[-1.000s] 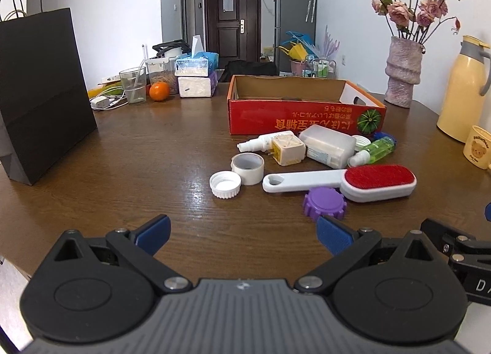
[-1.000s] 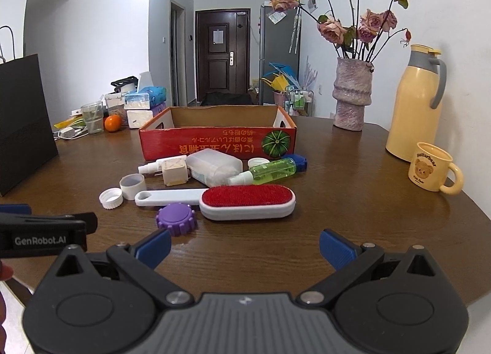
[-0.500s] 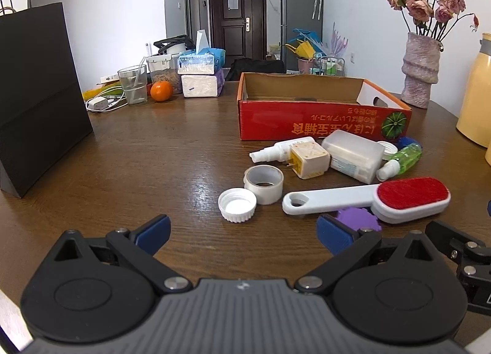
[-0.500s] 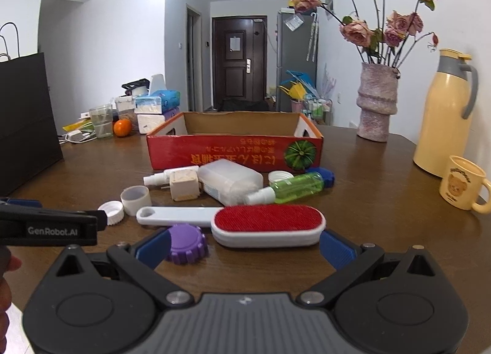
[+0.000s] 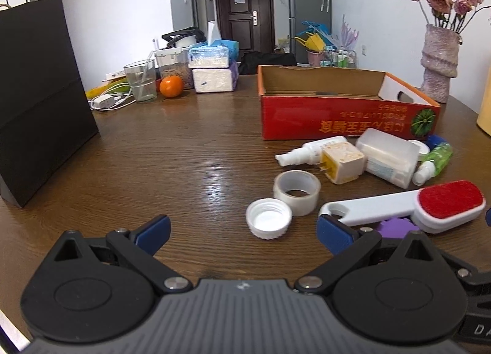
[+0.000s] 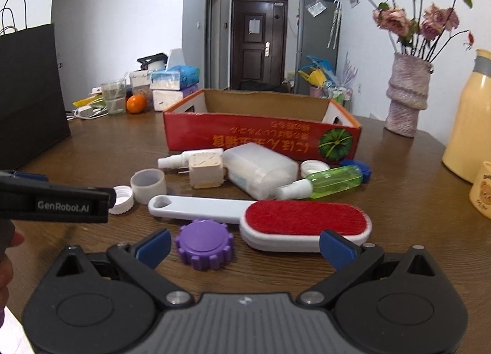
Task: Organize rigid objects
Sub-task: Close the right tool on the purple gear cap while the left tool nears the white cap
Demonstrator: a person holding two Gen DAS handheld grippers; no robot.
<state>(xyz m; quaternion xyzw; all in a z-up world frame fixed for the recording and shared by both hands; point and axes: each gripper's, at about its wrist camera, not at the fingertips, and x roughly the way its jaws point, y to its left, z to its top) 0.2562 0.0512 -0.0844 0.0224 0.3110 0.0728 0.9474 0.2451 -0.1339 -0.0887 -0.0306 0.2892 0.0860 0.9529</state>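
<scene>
Both grippers, left (image 5: 242,228) and right (image 6: 244,245), gape wide and empty. At frame centre, the lint brush (image 6: 276,219) lies before the red box (image 6: 260,139), purple cap (image 6: 204,245) touching its handle, bottles crowding behind.

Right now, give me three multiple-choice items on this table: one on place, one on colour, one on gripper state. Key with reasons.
1. Where does the purple cap lie?
A. inside the red box
B. on the table, just in front of the lint brush's handle
C. on the black bag

2. What colour is the lint brush pad?
A. red
B. green
C. blue

3. What state is the right gripper in?
A. shut on the purple cap
B. shut on nothing
C. open

Key: 1 B, it sits on the wood below the white handle. 2 A, the pad is red in a white frame. 3 C, the blue fingers stand wide apart, holding nothing.
</scene>
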